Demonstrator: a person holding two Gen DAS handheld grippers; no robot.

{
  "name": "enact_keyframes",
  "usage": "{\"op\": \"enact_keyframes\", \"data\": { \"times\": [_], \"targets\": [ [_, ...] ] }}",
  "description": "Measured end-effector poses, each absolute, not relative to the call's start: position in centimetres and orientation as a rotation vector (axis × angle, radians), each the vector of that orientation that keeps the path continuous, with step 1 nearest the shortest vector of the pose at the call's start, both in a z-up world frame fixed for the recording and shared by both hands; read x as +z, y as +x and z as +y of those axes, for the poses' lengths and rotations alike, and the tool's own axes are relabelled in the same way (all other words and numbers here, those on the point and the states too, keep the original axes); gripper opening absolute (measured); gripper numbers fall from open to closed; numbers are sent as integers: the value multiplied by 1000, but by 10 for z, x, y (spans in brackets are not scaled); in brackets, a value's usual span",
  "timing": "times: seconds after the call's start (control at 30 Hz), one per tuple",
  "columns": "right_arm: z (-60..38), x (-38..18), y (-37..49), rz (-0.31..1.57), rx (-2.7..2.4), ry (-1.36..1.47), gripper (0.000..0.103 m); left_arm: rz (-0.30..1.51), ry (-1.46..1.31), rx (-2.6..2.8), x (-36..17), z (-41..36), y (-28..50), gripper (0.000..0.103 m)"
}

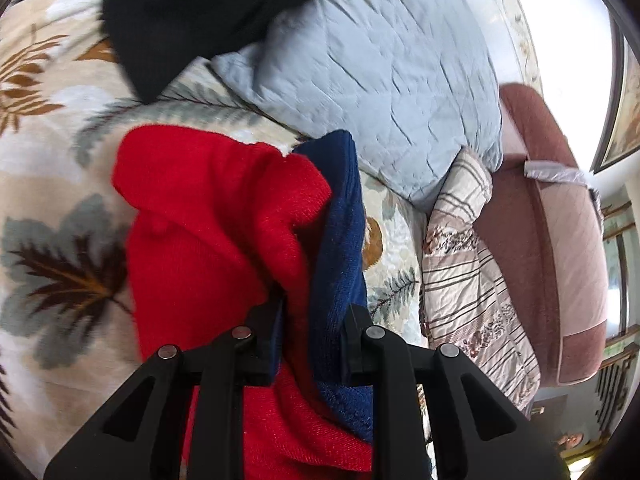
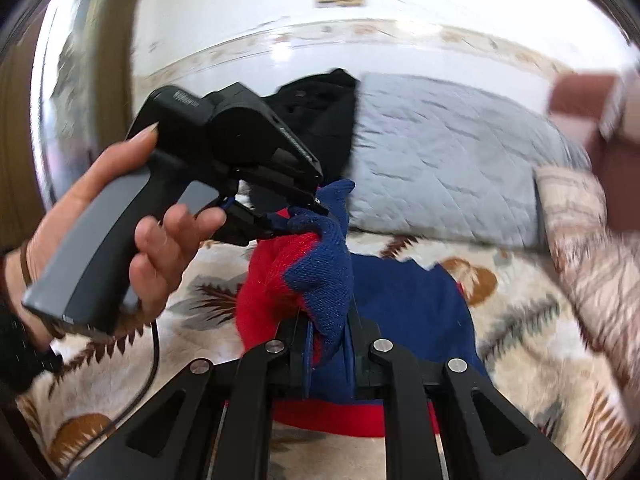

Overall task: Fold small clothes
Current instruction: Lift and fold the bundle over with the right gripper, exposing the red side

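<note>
The left gripper (image 1: 316,332) is clamping its jaws on the red-and-navy knitted garment (image 1: 224,216), lifting it above the leaf-patterned beige bedspread (image 1: 52,168). The right gripper (image 2: 328,344) is pinching another fold of the same garment (image 2: 320,276), jaws closed on the fabric. The person's left hand (image 2: 120,216) is gripping the left tool's handle. A pale blue quilted pillow (image 1: 380,76) and a black cloth (image 1: 188,16) are lying behind.
</note>
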State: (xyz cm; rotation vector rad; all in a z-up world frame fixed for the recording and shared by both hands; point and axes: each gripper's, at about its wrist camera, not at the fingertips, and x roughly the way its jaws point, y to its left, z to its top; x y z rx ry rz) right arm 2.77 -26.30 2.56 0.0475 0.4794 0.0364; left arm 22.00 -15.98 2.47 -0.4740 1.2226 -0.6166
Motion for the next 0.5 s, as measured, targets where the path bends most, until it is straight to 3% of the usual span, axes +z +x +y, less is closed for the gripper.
{"op": "enact_keyframes", "data": {
  "times": [0.27,0.5],
  "targets": [
    [-311,17,21,516,-17,174,11,1268,-429,-608,8,-217,218,18],
    [-359,-18,27,670,-52,376,11,1306,-389,-610,-20,-257,218,18]
  ]
}}
